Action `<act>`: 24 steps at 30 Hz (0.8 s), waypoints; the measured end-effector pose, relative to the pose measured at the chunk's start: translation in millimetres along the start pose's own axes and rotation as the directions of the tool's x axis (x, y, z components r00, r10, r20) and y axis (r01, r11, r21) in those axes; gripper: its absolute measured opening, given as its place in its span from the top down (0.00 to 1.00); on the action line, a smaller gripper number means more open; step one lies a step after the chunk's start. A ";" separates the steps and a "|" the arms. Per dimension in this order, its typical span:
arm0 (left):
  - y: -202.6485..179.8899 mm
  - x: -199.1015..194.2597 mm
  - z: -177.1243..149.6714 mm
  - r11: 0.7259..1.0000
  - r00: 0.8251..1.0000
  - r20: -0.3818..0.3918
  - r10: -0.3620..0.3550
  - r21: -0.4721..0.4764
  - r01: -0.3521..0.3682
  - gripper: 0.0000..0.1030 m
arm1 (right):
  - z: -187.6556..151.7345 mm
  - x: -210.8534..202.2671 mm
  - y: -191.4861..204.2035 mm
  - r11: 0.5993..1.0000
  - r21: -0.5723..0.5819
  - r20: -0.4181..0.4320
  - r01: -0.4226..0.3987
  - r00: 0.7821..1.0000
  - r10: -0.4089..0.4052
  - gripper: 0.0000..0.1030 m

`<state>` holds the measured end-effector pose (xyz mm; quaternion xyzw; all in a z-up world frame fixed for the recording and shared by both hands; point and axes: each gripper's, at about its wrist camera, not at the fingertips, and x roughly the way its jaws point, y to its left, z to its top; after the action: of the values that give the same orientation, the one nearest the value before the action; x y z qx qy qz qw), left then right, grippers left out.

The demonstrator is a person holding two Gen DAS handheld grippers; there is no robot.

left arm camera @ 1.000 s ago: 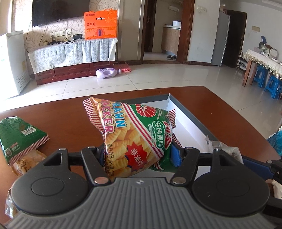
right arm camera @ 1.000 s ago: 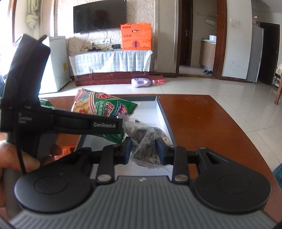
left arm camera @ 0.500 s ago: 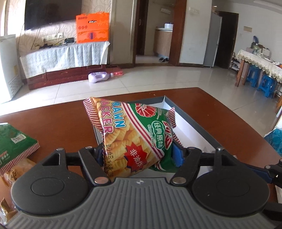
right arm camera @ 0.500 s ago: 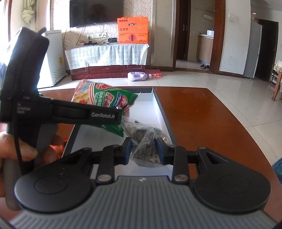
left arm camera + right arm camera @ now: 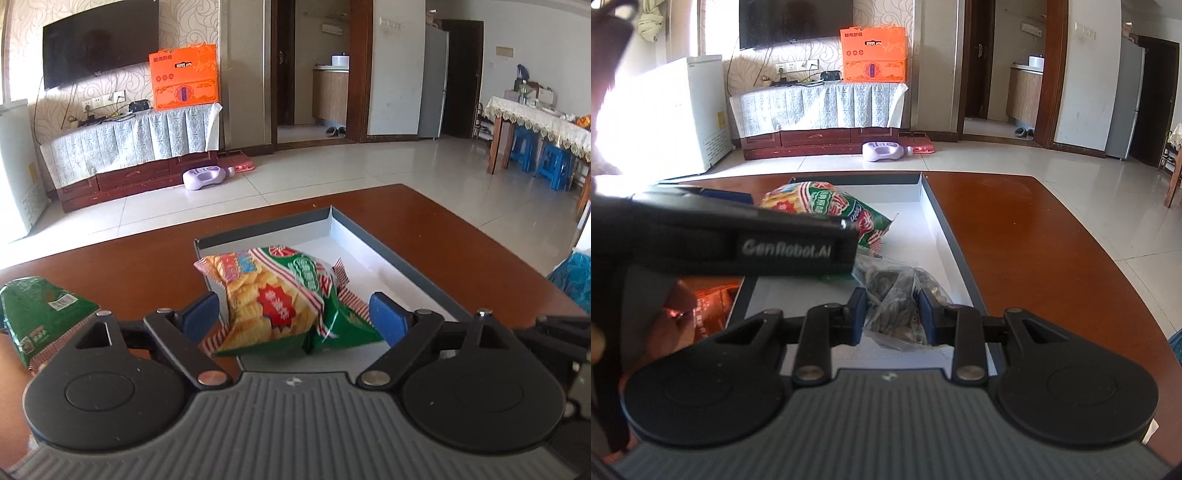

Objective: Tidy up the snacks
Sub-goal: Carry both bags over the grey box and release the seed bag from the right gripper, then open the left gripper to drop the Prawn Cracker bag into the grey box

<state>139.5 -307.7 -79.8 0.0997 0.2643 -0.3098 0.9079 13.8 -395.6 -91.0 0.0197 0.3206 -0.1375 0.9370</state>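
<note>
The green, red and yellow prawn cracker bag (image 5: 280, 302) lies in the shallow grey tray (image 5: 388, 258), leaning on its near-left rim. My left gripper (image 5: 295, 317) straddles the bag with its jaws opening, and the blue pads (image 5: 384, 314) stand clear of it on both sides. From the right wrist view the same bag (image 5: 831, 206) rests in the tray (image 5: 945, 229) behind the left gripper's black body. My right gripper (image 5: 892, 314) is shut on a clear bag of dark snacks (image 5: 897, 295) over the tray's near end.
A green snack bag (image 5: 44, 314) lies on the brown table (image 5: 129, 269) left of the tray. An orange packet (image 5: 713, 306) sits by a hand at the tray's left side. Bare tabletop (image 5: 1034, 240) extends to the right of the tray.
The left gripper's jaws have spread apart and let go of the prawn cracker bag, which dropped from upright between the pads down into the tray. The right gripper still grips the clear bag.
</note>
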 end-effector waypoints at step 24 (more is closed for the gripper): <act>21.3 -71.4 -28.2 0.997 0.999 -0.028 0.046 -0.059 -0.047 0.11 | -5.0 0.3 11.7 1.000 -0.019 0.005 0.007 1.000 -0.007 0.53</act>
<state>93.2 -244.8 -64.5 0.0830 0.2830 -0.2793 0.9138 14.1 -383.8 -95.8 0.0094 0.3197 -0.1380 0.9374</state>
